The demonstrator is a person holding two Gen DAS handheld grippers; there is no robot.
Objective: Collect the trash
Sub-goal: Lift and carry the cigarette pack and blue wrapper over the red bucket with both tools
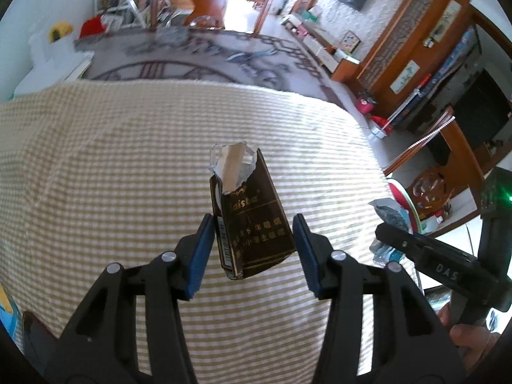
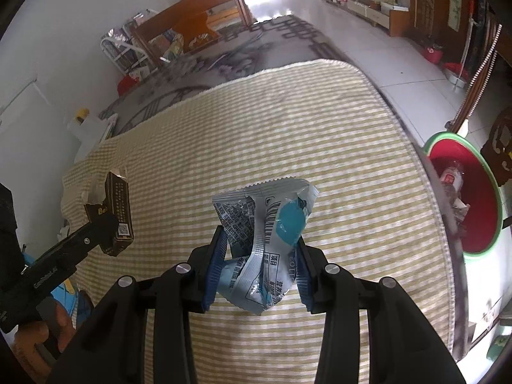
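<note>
My left gripper (image 1: pixel 252 249) is shut on a dark brown cigarette pack (image 1: pixel 249 214) with a torn foil top, held above the yellow striped mat (image 1: pixel 128 160). The pack also shows in the right wrist view (image 2: pixel 112 211), at the left. My right gripper (image 2: pixel 260 262) is shut on a crumpled blue and white snack wrapper (image 2: pixel 265 233), also held above the mat (image 2: pixel 320 128). The right gripper shows in the left wrist view (image 1: pixel 393 243) at the right, with the wrapper (image 1: pixel 392 214) in it.
A red basin with a green rim (image 2: pixel 480 211) stands on the floor right of the mat and holds a plastic bottle (image 2: pixel 451 176) and scraps. A patterned grey rug (image 1: pixel 192 57) lies beyond the mat. Wooden furniture (image 1: pixel 416 41) lines the right side.
</note>
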